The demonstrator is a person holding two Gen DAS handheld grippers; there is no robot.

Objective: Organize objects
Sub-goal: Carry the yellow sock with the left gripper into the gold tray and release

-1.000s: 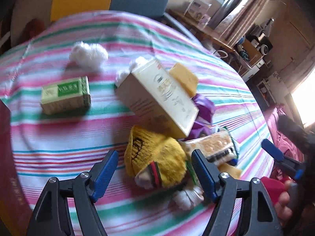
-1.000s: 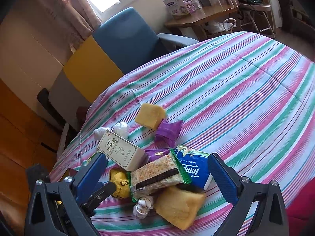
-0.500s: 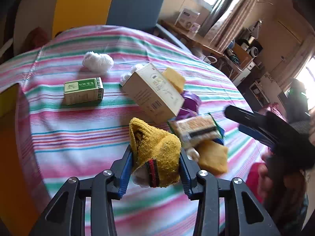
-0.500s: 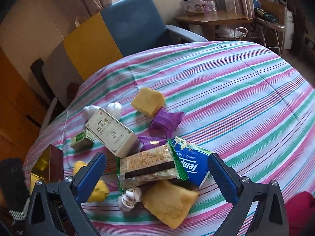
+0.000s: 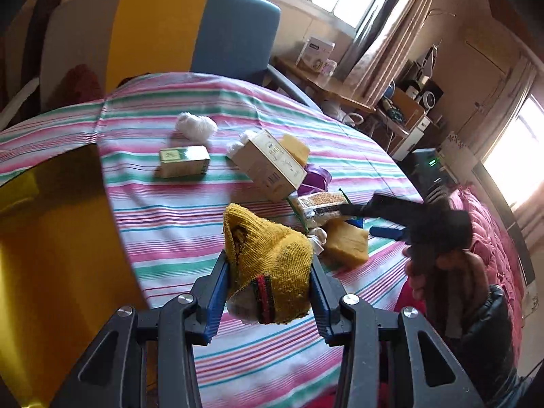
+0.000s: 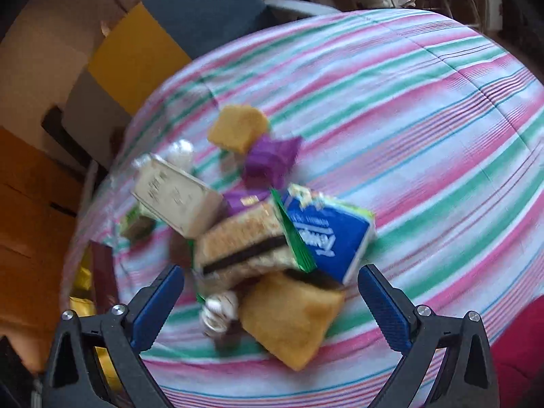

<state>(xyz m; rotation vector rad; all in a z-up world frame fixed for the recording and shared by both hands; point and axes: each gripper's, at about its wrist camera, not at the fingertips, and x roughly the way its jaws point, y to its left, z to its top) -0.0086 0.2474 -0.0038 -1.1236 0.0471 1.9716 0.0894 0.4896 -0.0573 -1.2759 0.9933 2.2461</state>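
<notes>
The left claw (image 5: 268, 292) is clenched on a yellow knitted sock (image 5: 268, 258), its blue pads pressing the bundle from both sides, and the sock hangs clear above the striped counter (image 5: 163, 238), near the golden box (image 5: 57, 244) at the counter's left edge. To do this step well, I would judge the person should keep the squeeze steady, since soft knit can slip, and carry the sock fully over the box before letting go. The right claw (image 6: 272, 302) stands wide apart and holds nothing; it hovers over the heap where a cracker packet (image 6: 244, 248), a blue tissue pack (image 6: 329, 234) and a yellow sponge (image 6: 289, 323) lie touching. It should settle on one item, not straddle several.
</notes>
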